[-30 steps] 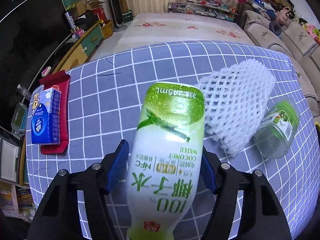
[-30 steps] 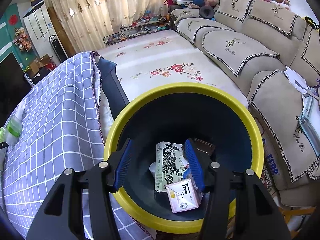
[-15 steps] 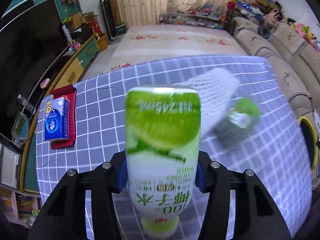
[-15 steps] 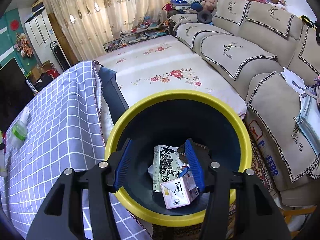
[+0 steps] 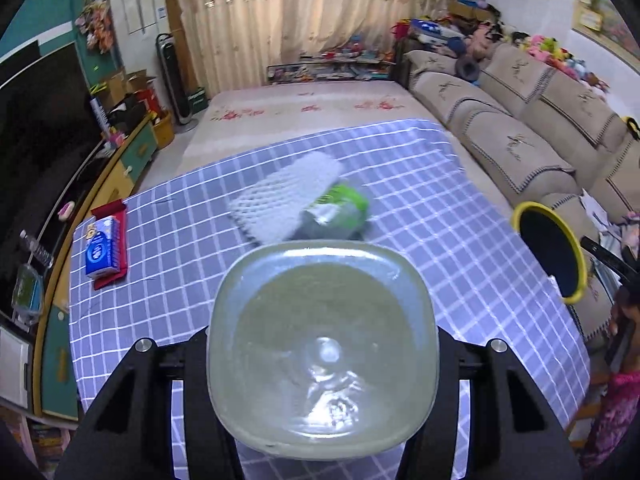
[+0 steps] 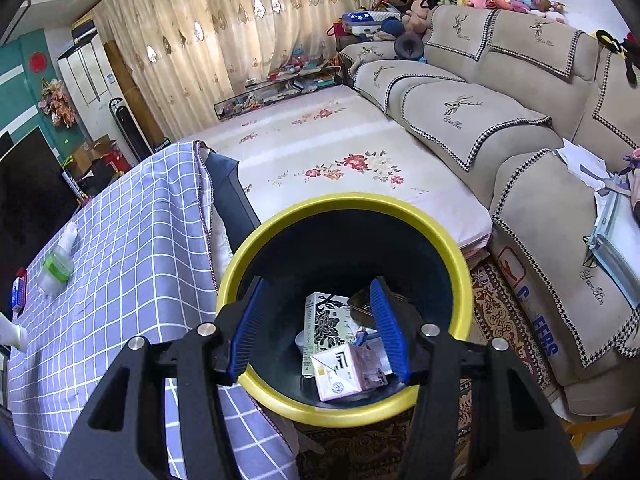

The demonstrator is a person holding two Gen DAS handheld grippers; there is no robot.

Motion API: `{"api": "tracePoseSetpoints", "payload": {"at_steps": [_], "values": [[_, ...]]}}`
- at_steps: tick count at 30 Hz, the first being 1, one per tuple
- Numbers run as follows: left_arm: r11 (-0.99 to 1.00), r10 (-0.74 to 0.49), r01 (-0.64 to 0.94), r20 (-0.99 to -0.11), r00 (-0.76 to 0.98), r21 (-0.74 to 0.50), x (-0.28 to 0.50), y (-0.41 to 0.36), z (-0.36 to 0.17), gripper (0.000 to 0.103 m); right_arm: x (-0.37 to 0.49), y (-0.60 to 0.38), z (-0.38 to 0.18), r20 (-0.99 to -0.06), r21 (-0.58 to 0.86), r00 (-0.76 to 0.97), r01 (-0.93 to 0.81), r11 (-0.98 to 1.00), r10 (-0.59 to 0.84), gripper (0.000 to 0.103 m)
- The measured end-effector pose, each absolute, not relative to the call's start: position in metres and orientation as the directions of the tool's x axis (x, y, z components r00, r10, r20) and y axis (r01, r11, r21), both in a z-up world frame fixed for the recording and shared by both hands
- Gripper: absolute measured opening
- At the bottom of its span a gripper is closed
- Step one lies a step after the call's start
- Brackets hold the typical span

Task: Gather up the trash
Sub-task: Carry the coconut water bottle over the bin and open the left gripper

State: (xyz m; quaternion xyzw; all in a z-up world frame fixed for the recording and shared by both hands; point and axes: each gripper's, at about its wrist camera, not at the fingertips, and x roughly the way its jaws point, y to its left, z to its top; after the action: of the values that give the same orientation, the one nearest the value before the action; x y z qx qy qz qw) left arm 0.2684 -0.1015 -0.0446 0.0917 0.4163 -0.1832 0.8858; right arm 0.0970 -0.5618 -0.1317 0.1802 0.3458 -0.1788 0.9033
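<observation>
My left gripper (image 5: 320,344) is shut on a coconut-water bottle (image 5: 320,348), lifted above the table, its clear base facing the camera and hiding the fingertips. On the checked tablecloth (image 5: 440,216) lie a white foam net (image 5: 286,196) and a second green-labelled bottle (image 5: 340,210). The yellow-rimmed black trash bin (image 5: 550,254) stands at the table's right edge. My right gripper (image 6: 320,324) is open and empty above the bin (image 6: 400,204), which holds a floral carton (image 6: 324,320) and a pink-white box (image 6: 348,370). The bottle on the table also shows in the right wrist view (image 6: 58,268).
A blue tissue pack (image 5: 102,252) lies on a red cloth (image 5: 120,240) at the table's left. A beige sofa (image 6: 520,128) runs along the right. A floral floor mat (image 6: 340,148) lies beyond the table. A TV cabinet (image 5: 52,208) stands on the left.
My left gripper has lifted the coconut-water bottle and tipped it until its base faces the camera. My right gripper has risen a little over the bin and stays open.
</observation>
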Motion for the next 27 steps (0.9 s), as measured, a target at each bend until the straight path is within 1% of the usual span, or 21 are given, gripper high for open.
{"api": "tracePoseSetpoints", "payload": {"at_steps": [9,18,22,27], "values": [[0.851,-0.335,0.525,-0.764,0.552,0.005,0.235,-0.163,-0.032,0.051,0.063,-0.582,-0.124,-0.663,0.219,0.712,0.48,0.849,-0.231,0.052],[0.711,-0.487,0.703,-0.742,0.461,-0.03,0.22,-0.277,-0.015,0.051,0.029,-0.614,-0.121,-0.646,0.233,0.71,0.532,0.814,-0.28,0.052],[0.631,-0.54,0.774,-0.749,0.384,-0.058,0.222,-0.344,-0.024,0.051,0.015,-0.627,-0.12,-0.645,0.234,0.703,0.557,0.797,-0.301,0.052],[0.561,-0.547,0.823,-0.786,0.29,-0.087,0.231,-0.422,-0.055,0.051,0.007,-0.64,-0.123,-0.656,0.232,0.689,0.574,0.786,-0.309,0.053]]}}
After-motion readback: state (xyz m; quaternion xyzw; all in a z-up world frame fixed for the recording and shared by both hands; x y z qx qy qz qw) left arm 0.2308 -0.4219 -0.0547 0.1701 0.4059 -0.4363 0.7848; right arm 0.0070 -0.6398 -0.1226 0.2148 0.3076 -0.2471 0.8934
